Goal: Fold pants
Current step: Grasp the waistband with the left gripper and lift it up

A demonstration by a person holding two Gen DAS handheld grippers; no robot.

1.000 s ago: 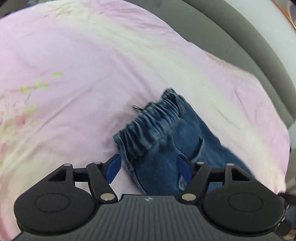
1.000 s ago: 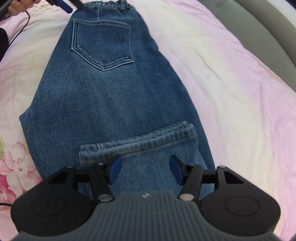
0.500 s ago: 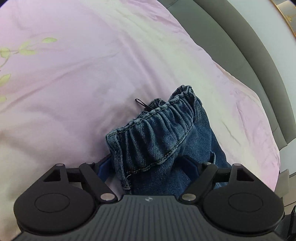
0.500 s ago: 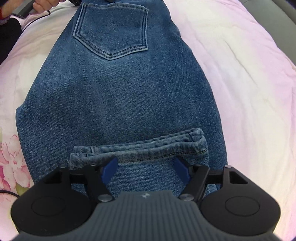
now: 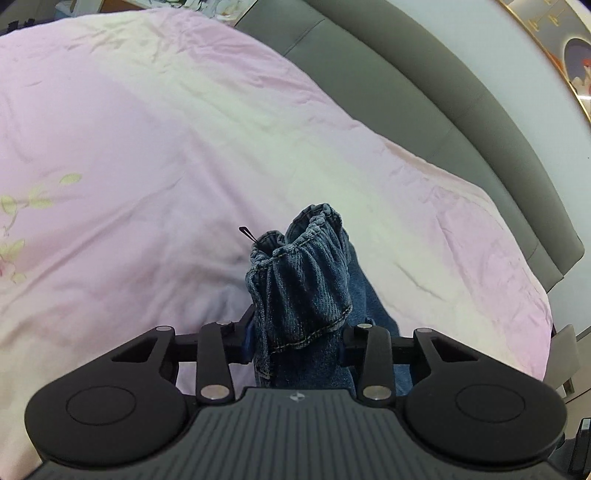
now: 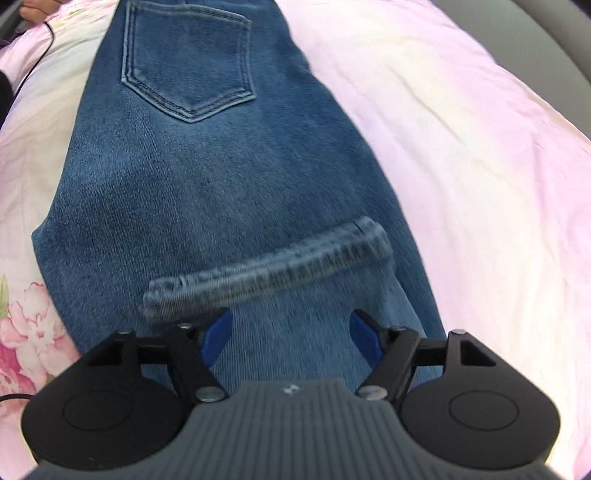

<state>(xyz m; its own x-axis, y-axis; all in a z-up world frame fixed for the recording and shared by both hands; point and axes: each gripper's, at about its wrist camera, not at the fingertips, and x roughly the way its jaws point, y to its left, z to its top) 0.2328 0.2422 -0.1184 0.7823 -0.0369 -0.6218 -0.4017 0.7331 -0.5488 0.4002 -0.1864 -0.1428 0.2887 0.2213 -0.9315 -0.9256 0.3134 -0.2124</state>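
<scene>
Blue denim pants (image 6: 207, 177) lie on the pink bedsheet, back pocket (image 6: 188, 70) facing up, with the leg hems (image 6: 269, 266) folded up onto the legs. My left gripper (image 5: 295, 339) is shut on the bunched elastic waistband (image 5: 303, 280) and holds it up off the bed. My right gripper (image 6: 291, 332) is open just behind the folded hems, low over the denim, with nothing between its blue fingers (image 6: 218, 332).
The pink floral bedsheet (image 5: 147, 147) covers the bed. A grey padded headboard (image 5: 461, 110) runs along the far right side. A hand (image 6: 37, 7) and a black cable (image 6: 40, 51) are at the top left of the right wrist view.
My left gripper has closed on the waistband, bunched it and lifted it. My right gripper moved forward over the pants and stayed open behind the hems.
</scene>
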